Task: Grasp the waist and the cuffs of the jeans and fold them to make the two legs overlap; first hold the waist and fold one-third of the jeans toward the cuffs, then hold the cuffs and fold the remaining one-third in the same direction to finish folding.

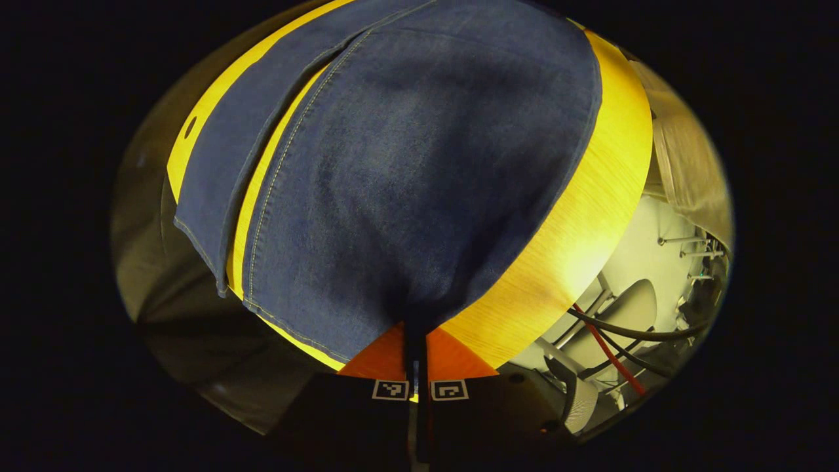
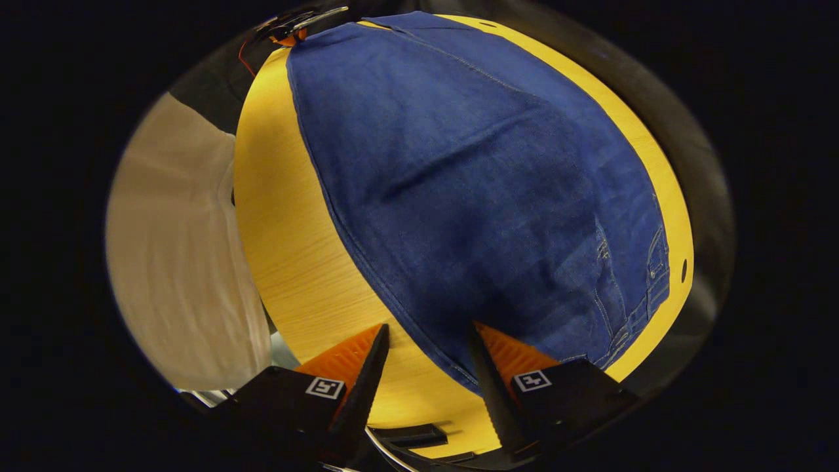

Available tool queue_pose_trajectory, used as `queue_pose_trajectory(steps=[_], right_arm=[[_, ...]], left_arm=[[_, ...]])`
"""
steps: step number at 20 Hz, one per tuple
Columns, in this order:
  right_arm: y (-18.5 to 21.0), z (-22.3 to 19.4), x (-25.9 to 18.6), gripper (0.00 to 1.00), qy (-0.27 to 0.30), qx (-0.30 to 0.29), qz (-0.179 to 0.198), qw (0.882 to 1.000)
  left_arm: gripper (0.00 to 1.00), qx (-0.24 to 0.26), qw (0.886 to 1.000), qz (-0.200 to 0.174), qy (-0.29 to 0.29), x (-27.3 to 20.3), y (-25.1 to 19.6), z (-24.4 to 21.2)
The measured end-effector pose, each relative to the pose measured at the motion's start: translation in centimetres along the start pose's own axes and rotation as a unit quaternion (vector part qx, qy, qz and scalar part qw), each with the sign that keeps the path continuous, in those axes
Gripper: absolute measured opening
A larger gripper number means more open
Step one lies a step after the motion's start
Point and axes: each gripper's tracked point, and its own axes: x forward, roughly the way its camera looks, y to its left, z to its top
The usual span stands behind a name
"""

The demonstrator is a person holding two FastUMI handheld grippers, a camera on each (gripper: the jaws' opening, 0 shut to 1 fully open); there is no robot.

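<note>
Jeans [image 2: 472, 196] flat on tabletop [image 2: 295, 262], long axis running away from both tools. Left tool [image 1: 417, 354] clenched on denim edge (cuff end apparently); right tool [image 2: 426, 357] released, straddling near edge.

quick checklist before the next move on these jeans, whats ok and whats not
1. Left gripper shut on the jeans edge: ok.
2. Right gripper holding denim: not ok, jaws open, one finger over cloth, one over the table.
3. Two legs overlapped: not ok, a strip of table shows between them in the left gripper view.
4. Waist end flat near the right gripper: ok.
5. First one-third fold made: not ok.
6. Whether the left grip holds both layers: cannot tell.
</note>
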Motion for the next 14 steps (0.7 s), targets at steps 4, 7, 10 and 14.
queue_pose_trajectory(steps=[4,7,10,14], right_arm=[[-0.3,0.4,-0.1,0.76,-0.018,0.003,0.002,1.0],[-1.0,0.5,-0.3,0.6,-0.013,0.031,-0.005,0.999],[-0.8,1.2,-0.2,0.42,0.001,0.032,-0.007,0.999],[-0.9,1.7,-0.2,0.19,0.001,0.063,-0.015,0.998]], left_arm=[[0.0,0.004,1.0,0.0,0.01,0.0,0.0,-0.1],[0.0,-0.01,1.0,-0.002,0.009,0.0,0.0,0.0],[0.0,-0.023,1.0,-0.005,0.01,-0.1,0.0,0.0],[0.0,-0.013,1.0,0.005,0.015,-0.1,0.2,-0.1]])
